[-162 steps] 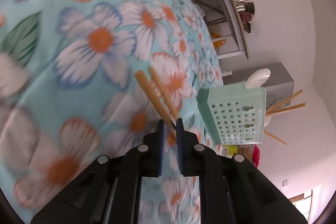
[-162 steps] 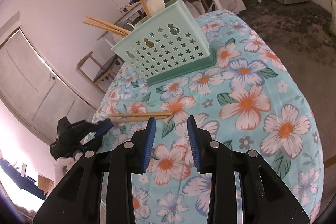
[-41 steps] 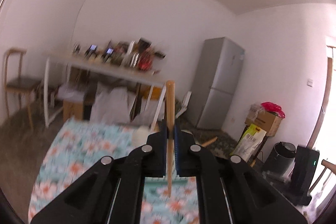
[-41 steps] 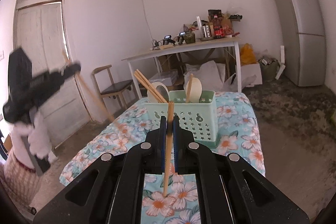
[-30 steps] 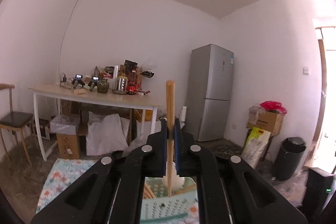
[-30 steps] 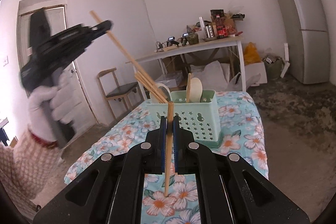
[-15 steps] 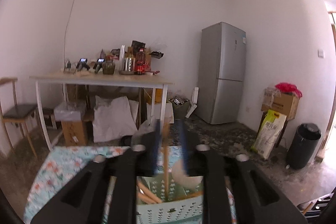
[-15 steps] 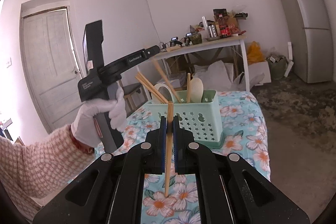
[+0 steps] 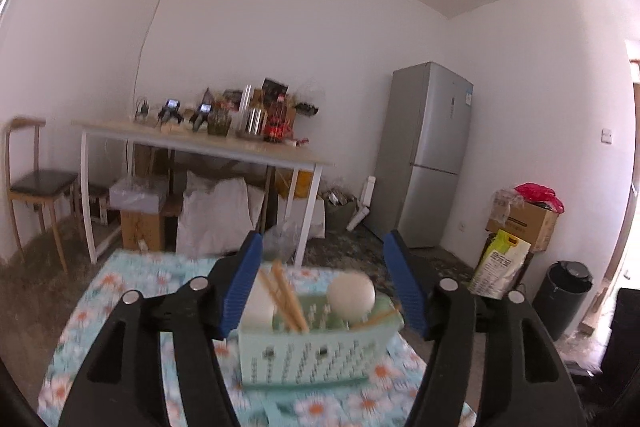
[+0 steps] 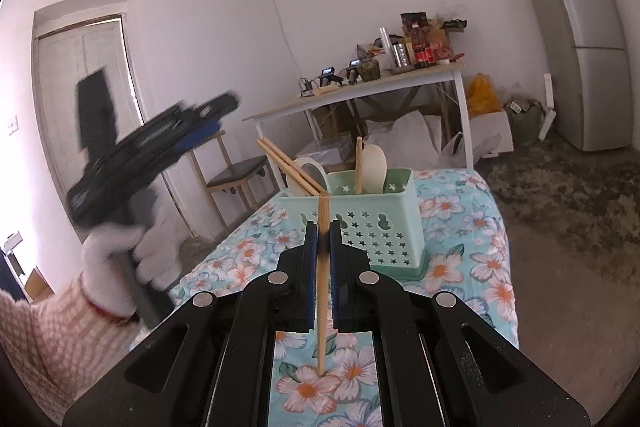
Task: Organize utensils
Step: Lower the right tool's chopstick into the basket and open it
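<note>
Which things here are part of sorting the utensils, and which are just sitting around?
Part of the job:
- caddy
- chopstick clamped in the right gripper
- chopsticks and spoon in the caddy
- left gripper, open, nothing between its fingers

Sitting around:
- fridge
- side table with bottles
- chair
- bin

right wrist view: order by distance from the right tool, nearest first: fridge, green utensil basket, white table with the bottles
1. green utensil basket: just ahead of the right tool, on the floral cloth.
2. white table: behind the basket, against the back wall.
3. fridge: far right, by the back wall.

Table and fridge are close to call; the fridge looks slightly farther.
</note>
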Motion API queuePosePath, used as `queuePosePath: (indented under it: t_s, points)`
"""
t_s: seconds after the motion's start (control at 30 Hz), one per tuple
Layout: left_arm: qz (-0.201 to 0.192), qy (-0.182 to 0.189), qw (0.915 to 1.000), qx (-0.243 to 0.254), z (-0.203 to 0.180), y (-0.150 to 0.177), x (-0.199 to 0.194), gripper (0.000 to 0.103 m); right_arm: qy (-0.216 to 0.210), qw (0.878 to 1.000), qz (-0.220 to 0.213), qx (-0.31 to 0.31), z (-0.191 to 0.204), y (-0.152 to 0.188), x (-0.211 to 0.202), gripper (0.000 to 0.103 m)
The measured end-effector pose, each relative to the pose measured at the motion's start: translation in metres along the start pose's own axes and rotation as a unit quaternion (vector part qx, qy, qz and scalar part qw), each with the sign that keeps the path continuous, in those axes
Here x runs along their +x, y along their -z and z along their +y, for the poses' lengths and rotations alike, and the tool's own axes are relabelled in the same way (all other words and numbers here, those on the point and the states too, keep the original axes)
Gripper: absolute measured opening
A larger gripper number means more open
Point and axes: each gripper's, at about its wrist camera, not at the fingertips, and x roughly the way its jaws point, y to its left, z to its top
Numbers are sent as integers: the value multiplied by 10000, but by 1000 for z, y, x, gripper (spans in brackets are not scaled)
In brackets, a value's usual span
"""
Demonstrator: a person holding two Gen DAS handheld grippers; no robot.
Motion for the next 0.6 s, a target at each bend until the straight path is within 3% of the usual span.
queuePosePath:
  t_s: [0.3,0.6]
  points:
    - [785,-268,9961,-298,33,57,-44,70,17,9999,28,127,3,-5,2,4]
    - [1564,-536,9847,-558,57,117,-65,72,125,9999,-20,5,14,-14,0,4]
